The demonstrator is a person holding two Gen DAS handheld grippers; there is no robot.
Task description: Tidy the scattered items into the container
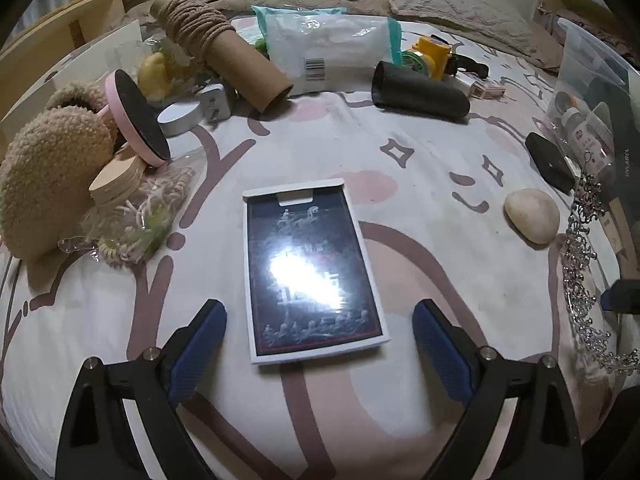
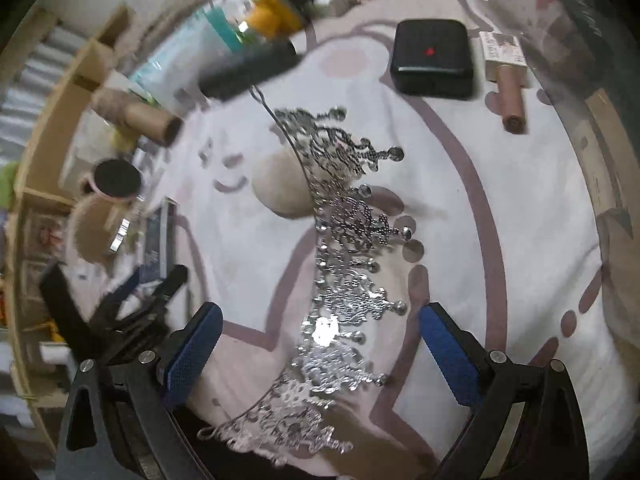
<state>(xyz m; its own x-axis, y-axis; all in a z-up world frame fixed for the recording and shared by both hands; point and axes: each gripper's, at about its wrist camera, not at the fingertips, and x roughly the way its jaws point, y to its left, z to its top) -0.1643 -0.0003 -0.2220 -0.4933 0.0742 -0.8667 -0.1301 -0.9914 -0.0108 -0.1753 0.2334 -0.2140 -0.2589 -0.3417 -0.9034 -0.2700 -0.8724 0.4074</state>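
Observation:
A dark glossy card box with a white rim (image 1: 312, 270) lies flat on the patterned bedsheet. My left gripper (image 1: 320, 328) is open, its blue pads either side of the box's near end, not touching. A silver rhinestone tiara (image 2: 344, 256) lies on the sheet; it also shows in the left wrist view (image 1: 584, 248). My right gripper (image 2: 320, 336) is open over the tiara's near half, pads apart from it. A clear plastic container (image 1: 592, 76) with small bottles stands at the far right.
Scattered around: a cream stone (image 1: 532, 216), black case (image 2: 432, 58), black pouch (image 1: 420, 92), twine tube (image 1: 220, 48), wipes pack (image 1: 332, 48), yellow toy (image 1: 432, 56), fluffy slippers (image 1: 48, 176), pink-rimmed disc (image 1: 136, 120), brown tube (image 2: 510, 100). Wooden shelves (image 1: 60, 28) stand at the left.

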